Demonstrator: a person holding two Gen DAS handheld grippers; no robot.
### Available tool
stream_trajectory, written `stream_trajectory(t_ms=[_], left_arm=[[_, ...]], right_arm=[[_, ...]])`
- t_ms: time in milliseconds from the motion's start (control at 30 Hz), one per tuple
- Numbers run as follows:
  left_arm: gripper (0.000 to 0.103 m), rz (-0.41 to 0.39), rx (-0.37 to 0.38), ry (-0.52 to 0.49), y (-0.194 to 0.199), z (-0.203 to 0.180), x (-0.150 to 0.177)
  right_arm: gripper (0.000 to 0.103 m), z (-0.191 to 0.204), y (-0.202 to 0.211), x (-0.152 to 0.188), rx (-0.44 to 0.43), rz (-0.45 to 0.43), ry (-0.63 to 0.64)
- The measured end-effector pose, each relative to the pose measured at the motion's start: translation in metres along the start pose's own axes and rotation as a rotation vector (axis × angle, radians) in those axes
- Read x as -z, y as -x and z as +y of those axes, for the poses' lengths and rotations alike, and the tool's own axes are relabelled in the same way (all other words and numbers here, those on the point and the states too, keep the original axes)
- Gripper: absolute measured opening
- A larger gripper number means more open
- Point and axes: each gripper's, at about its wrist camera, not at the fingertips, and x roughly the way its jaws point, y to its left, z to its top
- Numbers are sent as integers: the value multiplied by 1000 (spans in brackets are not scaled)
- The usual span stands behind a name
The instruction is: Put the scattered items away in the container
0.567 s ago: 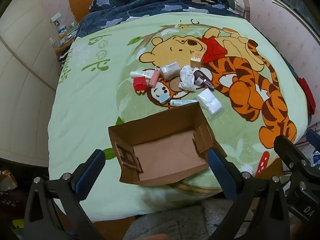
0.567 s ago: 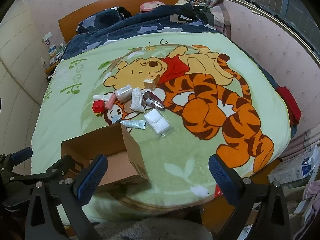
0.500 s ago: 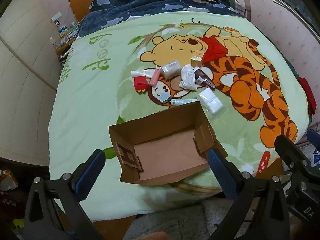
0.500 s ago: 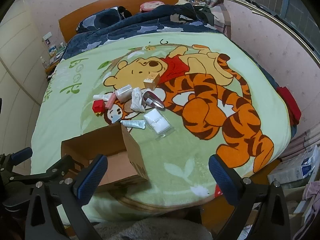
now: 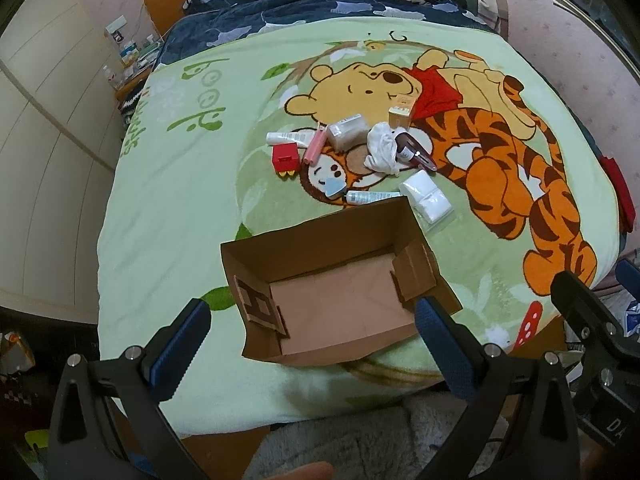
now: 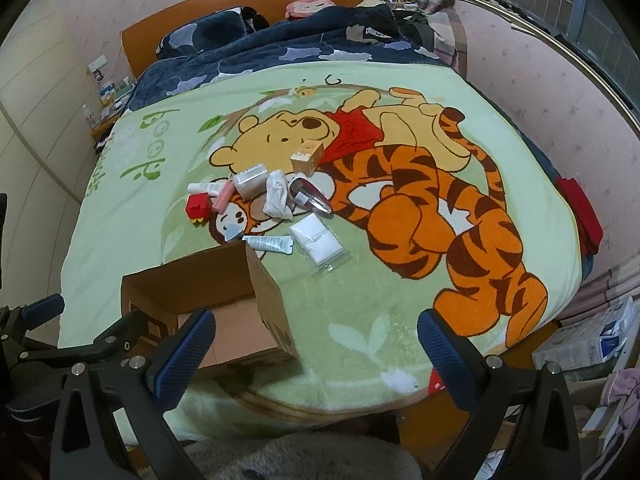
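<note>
An open, empty cardboard box [image 5: 332, 252] [image 6: 224, 280] sits near the foot of the bed on a green cartoon blanket. Beyond it lie scattered items: a red toy block [image 5: 285, 158] [image 6: 199, 208], a pink tube [image 5: 314, 147], white tubes [image 5: 370, 197] [image 6: 269, 242], a clear plastic box [image 5: 347, 131], a white cloth [image 5: 382, 148] [image 6: 277, 194], a dark red pouch [image 5: 414, 150], a white pad packet [image 5: 426, 200] [image 6: 317, 238] and a small orange carton [image 5: 402, 111] [image 6: 306, 157]. My left gripper [image 5: 312, 344] is open and empty above the box's near edge. My right gripper [image 6: 316, 352] is open and empty, right of the box.
A dark blue duvet [image 6: 280, 52] and wooden headboard [image 6: 240, 4] are at the far end. A bedside shelf with bottles [image 5: 128, 56] stands at the left. A red cloth [image 6: 580, 212] hangs at the bed's right edge. Bags [image 6: 584, 344] lie on the floor at right.
</note>
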Motion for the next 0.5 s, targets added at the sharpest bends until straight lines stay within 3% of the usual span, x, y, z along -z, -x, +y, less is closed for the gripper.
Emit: stream_trajectory(t_ms=[500], left_arm=[[103, 12, 0, 10, -4, 4, -1]], right_arm=[[103, 3, -3, -1, 5, 12, 7]])
